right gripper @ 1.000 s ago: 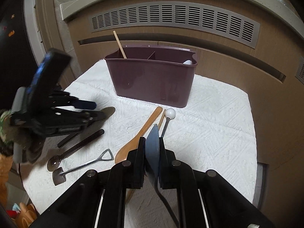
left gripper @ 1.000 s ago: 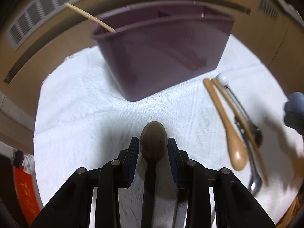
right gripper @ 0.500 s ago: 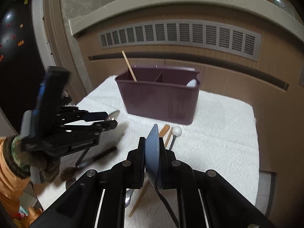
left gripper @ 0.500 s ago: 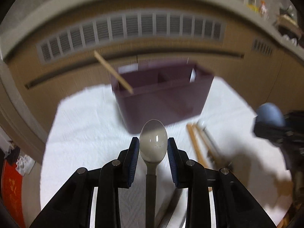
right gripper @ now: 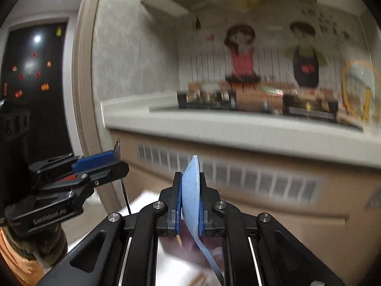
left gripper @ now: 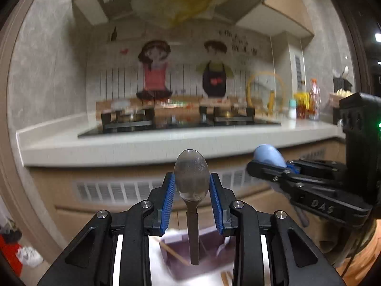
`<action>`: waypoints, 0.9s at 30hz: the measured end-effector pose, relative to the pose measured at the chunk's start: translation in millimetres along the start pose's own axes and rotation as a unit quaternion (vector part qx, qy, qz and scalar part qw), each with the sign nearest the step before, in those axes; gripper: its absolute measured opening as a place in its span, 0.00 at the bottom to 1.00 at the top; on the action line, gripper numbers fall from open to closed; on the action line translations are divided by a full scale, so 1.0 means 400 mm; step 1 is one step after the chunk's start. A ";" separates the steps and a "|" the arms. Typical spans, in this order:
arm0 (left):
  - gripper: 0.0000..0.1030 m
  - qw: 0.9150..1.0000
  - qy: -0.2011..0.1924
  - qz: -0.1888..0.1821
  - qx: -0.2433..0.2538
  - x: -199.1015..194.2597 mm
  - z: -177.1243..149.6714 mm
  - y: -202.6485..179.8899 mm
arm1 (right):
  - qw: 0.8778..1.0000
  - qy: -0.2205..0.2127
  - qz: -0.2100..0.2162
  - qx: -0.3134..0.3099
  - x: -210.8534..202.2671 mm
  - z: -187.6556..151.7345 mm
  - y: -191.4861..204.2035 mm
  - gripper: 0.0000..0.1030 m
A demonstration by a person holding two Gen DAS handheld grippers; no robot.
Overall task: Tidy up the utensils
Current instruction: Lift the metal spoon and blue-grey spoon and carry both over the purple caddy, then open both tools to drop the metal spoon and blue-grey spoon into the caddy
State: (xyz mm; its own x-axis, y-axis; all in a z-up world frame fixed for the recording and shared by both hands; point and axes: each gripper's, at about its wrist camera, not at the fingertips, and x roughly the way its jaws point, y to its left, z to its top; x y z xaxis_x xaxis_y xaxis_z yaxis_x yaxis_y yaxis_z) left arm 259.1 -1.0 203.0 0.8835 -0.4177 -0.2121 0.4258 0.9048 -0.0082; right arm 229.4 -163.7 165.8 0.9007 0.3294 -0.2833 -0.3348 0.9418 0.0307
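My left gripper point(left gripper: 191, 190) is shut on a metal spoon point(left gripper: 191, 176) with a dark handle. The bowl stands upright between the blue pads and the handle hangs down. My right gripper point(right gripper: 190, 197) is shut on a light blue spoon point(right gripper: 190, 186), held edge-on with its thin handle trailing down. Both are raised high, side by side and pointing nearly level. The right gripper point(left gripper: 273, 164) shows at the right of the left wrist view, and the left gripper point(right gripper: 107, 164) at the left of the right wrist view. The purple caddy point(left gripper: 209, 255) lies blurred below, with a wooden stick point(left gripper: 171, 250) in it.
A pale kitchen counter point(left gripper: 142, 147) with a black stove point(left gripper: 181, 121) runs across ahead, above a vented wooden panel point(right gripper: 238, 181). Bottles point(left gripper: 307, 104) stand at the counter's right end. The white cloth point(right gripper: 147, 200) on the table shows only at the bottom edge.
Both grippers rose well above the table with their spoons and tilted up towards level. The caddy dropped to the bottom of both views, and the other utensils on the cloth left sight.
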 end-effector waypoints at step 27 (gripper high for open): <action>0.30 0.986 0.148 -0.013 -0.079 0.417 -0.329 0.137 | 0.981 0.088 0.108 0.132 0.479 -0.194 -0.191 0.10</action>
State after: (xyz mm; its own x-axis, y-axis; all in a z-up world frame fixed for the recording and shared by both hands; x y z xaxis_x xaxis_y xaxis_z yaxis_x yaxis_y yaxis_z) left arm 404.1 -10.3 38.5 0.7664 -0.4203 -0.4859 0.3919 0.9051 -0.1648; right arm 405.9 -177.8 34.8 0.7463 0.5290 -0.4040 -0.4087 0.8432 0.3492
